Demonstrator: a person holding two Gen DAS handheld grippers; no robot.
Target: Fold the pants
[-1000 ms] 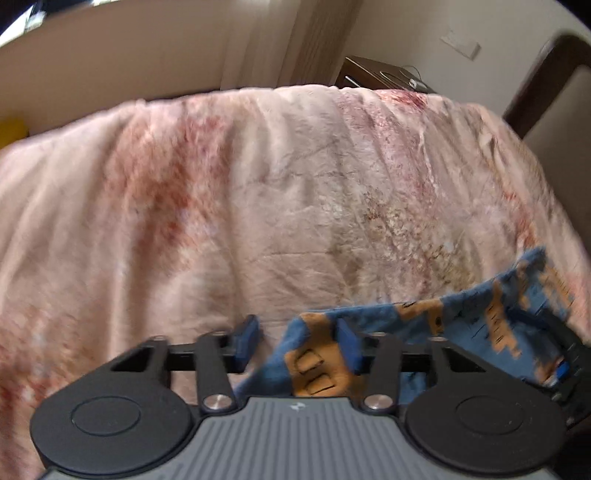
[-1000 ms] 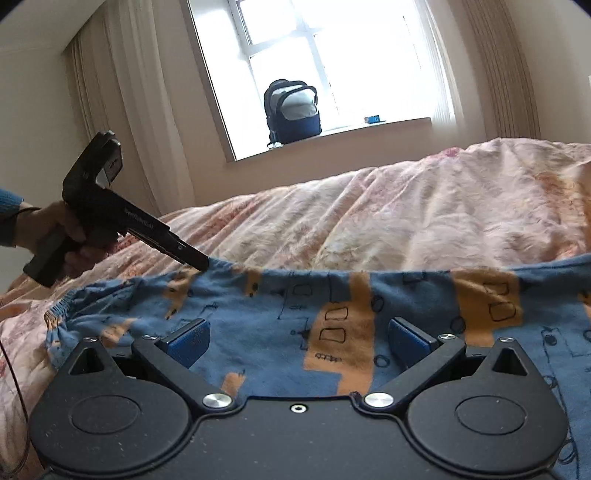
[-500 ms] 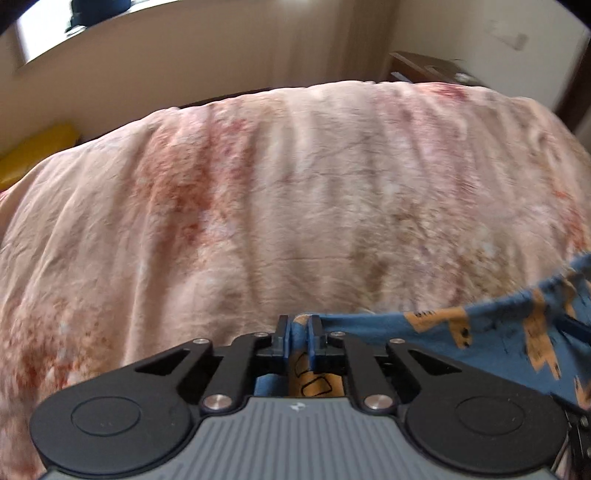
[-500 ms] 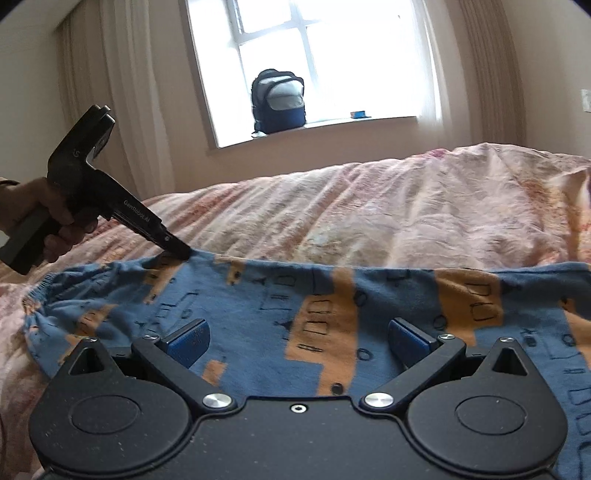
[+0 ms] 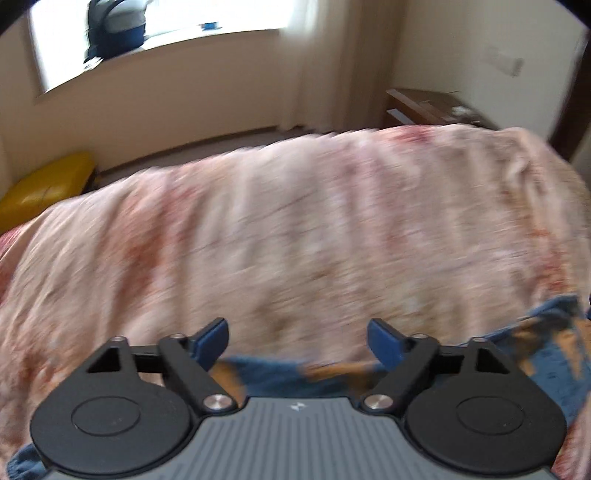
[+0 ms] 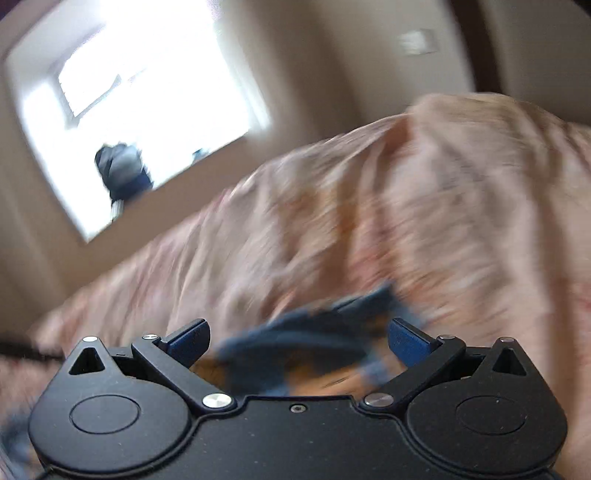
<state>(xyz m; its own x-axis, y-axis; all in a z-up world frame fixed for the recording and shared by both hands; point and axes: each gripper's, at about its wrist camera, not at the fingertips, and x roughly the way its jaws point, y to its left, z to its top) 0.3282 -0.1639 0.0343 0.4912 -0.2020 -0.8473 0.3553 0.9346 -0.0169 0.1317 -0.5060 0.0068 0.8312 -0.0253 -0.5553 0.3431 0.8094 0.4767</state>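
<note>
While both views blur, the left gripper (image 5: 297, 341) and right gripper (image 6: 298, 341) stand wide; the pants (image 5: 546, 365) lie on the bedspread (image 5: 295, 229) below the jaws, ungripped.

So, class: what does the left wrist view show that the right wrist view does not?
Only the left wrist view shows a yellow cushion and a wooden nightstand. Only the right wrist view shows the pants bunched between the open right gripper. Both share the pants, pink bedspread, window backpack, and an open gripper: the left gripper too.
</note>
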